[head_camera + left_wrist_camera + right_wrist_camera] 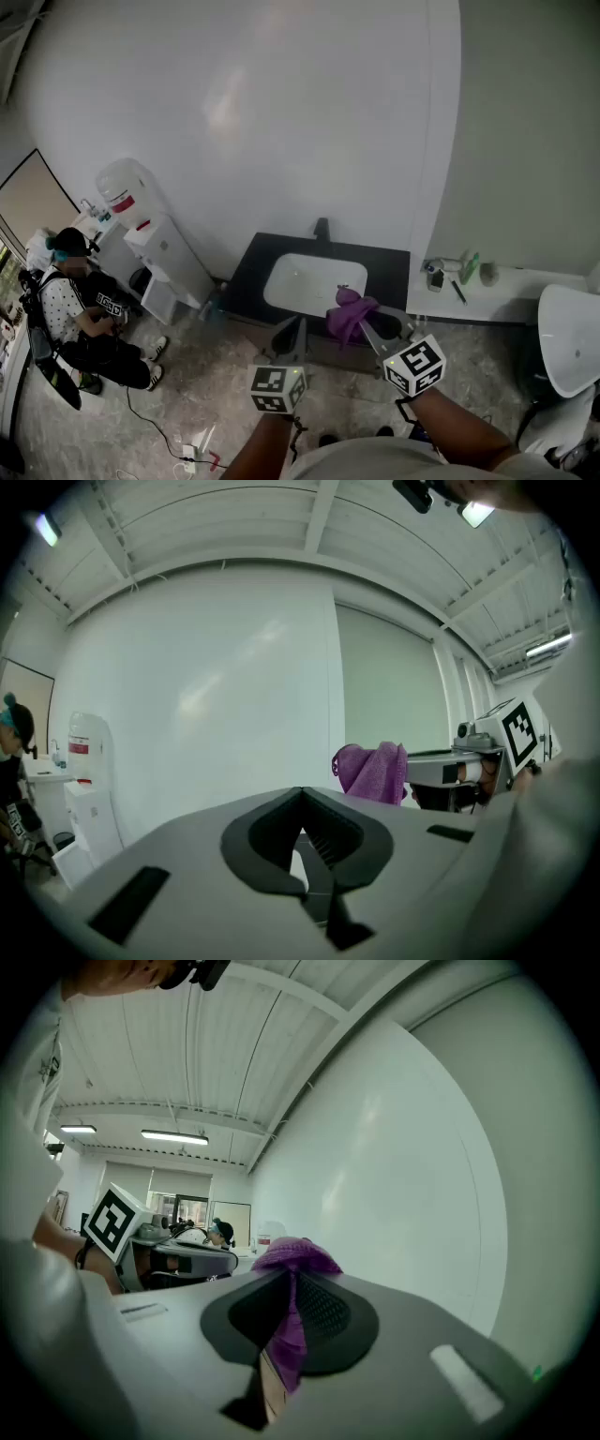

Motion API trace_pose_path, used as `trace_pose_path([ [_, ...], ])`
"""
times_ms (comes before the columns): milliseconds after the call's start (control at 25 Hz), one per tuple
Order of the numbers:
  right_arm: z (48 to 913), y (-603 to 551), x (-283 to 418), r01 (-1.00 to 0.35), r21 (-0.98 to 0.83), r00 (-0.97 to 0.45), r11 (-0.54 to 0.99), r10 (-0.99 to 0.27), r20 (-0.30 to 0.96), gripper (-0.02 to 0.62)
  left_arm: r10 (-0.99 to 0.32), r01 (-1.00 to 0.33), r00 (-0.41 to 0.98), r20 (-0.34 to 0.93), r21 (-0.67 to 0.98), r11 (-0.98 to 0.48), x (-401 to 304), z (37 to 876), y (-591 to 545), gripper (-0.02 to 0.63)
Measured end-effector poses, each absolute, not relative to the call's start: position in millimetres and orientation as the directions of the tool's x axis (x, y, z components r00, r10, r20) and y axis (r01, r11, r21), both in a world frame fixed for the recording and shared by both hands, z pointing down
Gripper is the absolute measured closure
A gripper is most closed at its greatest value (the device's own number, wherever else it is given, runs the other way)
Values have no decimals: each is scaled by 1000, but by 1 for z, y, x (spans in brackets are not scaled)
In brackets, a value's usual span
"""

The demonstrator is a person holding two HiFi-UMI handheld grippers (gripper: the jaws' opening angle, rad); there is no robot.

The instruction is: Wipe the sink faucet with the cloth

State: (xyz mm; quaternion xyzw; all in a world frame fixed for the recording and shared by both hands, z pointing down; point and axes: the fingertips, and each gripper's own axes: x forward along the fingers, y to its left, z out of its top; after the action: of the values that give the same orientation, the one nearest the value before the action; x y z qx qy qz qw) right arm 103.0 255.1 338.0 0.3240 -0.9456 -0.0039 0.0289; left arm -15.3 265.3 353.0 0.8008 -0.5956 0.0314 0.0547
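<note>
While the right gripper (364,321) held the purple cloth (349,313) pinched tight between its jaws, it hovered above the near rim of the sink (298,279), a little to the right of the middle of the sink. In the right gripper view the cloth (296,1256) bulged over the jaw tips, and a strip of it ran down between the pads. The dark faucet (322,229) stood at the far rim of the sink, about at its middle, where the dark surface (246,287) met the white wall. From the cloth, the faucet therefore lay straight ahead across the sink and slightly to the left. It looked upright, but it was too small to tell how its spout pointed. The left gripper (292,325) hung above the near rim of the sink on the left side, just beside the cloth. Its jaws were closed together with nothing between them, as the left gripper view showed. I judged that the wiping had not yet begun, and that the right gripper was the one to reach forward over the sink, because it carried the cloth.
</note>
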Motion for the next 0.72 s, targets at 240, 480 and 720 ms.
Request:
trace_pose_path([
  [240,339,252,104,-609,24,-791,792,-610,53,571,-950,-957,291,112,52,-287,-13,353,262,600],
  [480,341,252,100,-617,17,-785,787,-616,58,571,-947,-954,300,115,58,-295,-17,355,261,600],
  [720,347,248,96,-633,11,-772,774,-632,67,571,-943,-950,312,118,75,-304,-25,360,257,600],
])
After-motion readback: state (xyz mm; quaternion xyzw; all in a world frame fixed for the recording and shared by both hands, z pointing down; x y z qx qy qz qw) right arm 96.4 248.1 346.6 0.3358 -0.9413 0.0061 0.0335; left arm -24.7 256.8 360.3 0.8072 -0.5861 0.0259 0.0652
